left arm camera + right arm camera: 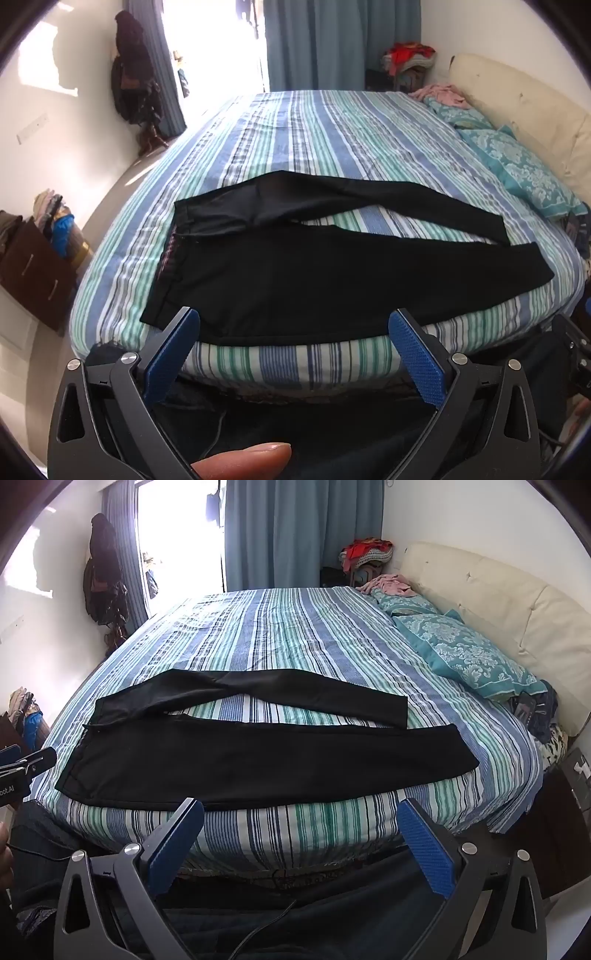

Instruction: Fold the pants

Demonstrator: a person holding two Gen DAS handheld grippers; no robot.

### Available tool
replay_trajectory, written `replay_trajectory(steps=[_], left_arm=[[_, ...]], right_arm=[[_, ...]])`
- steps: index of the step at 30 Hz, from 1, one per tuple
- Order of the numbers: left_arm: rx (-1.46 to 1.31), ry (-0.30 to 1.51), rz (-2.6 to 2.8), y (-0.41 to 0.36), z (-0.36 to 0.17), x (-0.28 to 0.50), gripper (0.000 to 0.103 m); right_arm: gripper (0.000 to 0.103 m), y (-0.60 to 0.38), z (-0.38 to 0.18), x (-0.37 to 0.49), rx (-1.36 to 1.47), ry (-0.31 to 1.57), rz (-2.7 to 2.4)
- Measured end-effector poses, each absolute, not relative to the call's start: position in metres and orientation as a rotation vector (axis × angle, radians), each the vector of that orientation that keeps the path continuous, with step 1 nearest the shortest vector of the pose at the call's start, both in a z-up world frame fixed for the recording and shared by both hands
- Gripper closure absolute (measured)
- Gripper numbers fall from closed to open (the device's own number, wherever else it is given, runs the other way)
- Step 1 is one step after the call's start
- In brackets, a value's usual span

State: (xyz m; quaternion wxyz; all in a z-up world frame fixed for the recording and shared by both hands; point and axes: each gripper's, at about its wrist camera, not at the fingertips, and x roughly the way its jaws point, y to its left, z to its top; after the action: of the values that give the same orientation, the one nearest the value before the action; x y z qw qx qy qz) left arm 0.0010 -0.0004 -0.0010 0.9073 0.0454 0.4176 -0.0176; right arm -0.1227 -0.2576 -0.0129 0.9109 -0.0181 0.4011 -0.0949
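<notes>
- Pants point(295, 280) are lying flat on the bed point(332, 147), near its front edge, black, waistband at the left, legs running to the right.
- Legs are splaying apart: near leg point(332, 760) is lying straight along the bed edge, far leg point(314, 694) is angling away, striped sheet showing in the gap between them.
- Left gripper point(293, 325) is hovering just before the bed edge, jaws standing wide, nothing between the blue pads point(417, 358); its fingertips are overlapping the near hem of the pants in view, contact not confirmable.
- Right gripper point(301, 812) is hovering further right along the same edge, jaws also wide and empty, tips lying short of the cloth.
- Left gripper is also showing at the left edge of the right wrist view, beside the waistband end.
- Fingertip point(243, 461) of the person is showing at the bottom of the left wrist view.
- Teal pillows point(472, 657) are sitting at the headboard side, well apart from the pants.
</notes>
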Motion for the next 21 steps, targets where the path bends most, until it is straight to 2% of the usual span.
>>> replay_trajectory(steps=[12,21], left_arm=[[0.111,0.832,-0.062,-0.003,0.001,0.0,0.0],[0.074,0.878,-0.066,-0.003,-0.006,-0.001,0.0]], right_arm=[[0.0,-0.251,0.004,-0.129,-0.038,0.734,-0.16],[0.0,-0.251,0.012,-0.133,-0.057,0.696,-0.181]])
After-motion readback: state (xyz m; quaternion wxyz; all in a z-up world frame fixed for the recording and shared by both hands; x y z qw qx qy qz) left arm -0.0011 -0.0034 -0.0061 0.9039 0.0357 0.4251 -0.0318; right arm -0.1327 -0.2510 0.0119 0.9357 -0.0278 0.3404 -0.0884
